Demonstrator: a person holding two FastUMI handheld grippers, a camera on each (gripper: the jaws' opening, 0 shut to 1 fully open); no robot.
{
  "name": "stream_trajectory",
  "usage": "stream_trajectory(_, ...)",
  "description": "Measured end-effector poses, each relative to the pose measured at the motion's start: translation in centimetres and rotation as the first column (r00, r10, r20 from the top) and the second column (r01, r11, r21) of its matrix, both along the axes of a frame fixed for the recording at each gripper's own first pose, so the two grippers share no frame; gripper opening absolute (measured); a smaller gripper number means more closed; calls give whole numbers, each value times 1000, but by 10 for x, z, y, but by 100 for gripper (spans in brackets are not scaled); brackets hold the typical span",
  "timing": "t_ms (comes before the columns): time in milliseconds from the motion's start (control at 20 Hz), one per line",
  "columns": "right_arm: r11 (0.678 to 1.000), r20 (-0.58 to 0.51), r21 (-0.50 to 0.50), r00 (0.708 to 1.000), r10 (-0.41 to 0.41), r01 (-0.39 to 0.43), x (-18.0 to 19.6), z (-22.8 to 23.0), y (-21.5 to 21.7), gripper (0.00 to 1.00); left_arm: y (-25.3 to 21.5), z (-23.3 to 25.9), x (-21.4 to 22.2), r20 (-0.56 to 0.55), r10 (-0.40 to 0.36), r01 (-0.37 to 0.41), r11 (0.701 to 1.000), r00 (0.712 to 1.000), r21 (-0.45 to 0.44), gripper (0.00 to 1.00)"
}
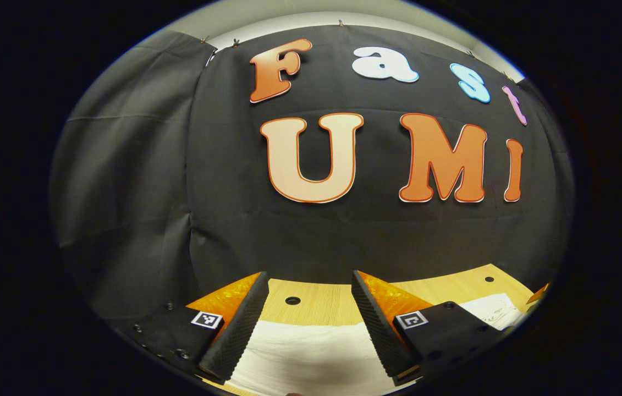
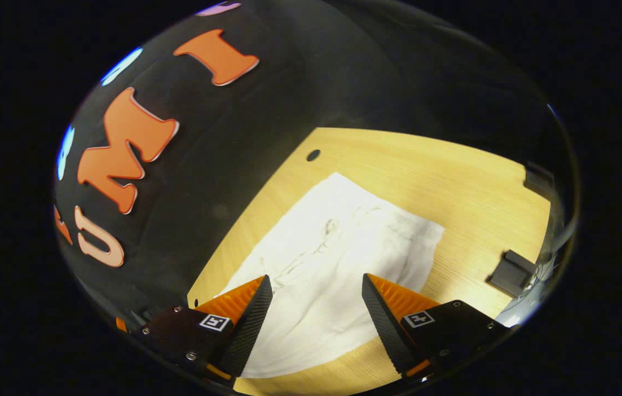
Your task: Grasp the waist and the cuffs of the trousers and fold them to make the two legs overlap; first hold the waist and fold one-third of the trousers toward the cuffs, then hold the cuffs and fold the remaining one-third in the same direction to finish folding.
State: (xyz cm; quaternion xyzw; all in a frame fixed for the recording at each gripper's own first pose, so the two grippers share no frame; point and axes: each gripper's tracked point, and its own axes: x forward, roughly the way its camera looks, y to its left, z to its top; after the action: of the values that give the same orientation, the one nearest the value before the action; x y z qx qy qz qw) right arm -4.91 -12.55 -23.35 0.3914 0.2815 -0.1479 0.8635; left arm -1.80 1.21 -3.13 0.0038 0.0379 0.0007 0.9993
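White trousers (image 2: 332, 258) lie flat on the wooden table (image 2: 453, 176), with the drawstring waist toward the far end in the right gripper view. My right gripper (image 2: 316, 289) hovers open above the near part of the cloth, nothing between its fingers. In the left gripper view the same white trousers (image 1: 311, 346) lie below my left gripper (image 1: 309, 283), which is open and level, facing the booth wall. A further stretch of the trousers (image 1: 495, 309) shows at the right beyond the finger.
The table (image 1: 448, 289) has small round holes (image 1: 292, 301) near its back edge, close to the black cloth wall. Two dark brackets (image 2: 511, 273) sit at the table's right edge in the right gripper view. Bare wood lies right of the trousers.
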Motion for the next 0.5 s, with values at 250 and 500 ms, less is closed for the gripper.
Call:
stream_trajectory(250,982,-124,135,986,-112,128,-24,-44,-29,99,7,-5,1,-12,23,-23,1000,1000,7,99)
stream_trajectory(500,942,-184,268,971,-155,202,-24,-73,-29,99,12,-18,4,-42,34,-35,999,999,-24,99)
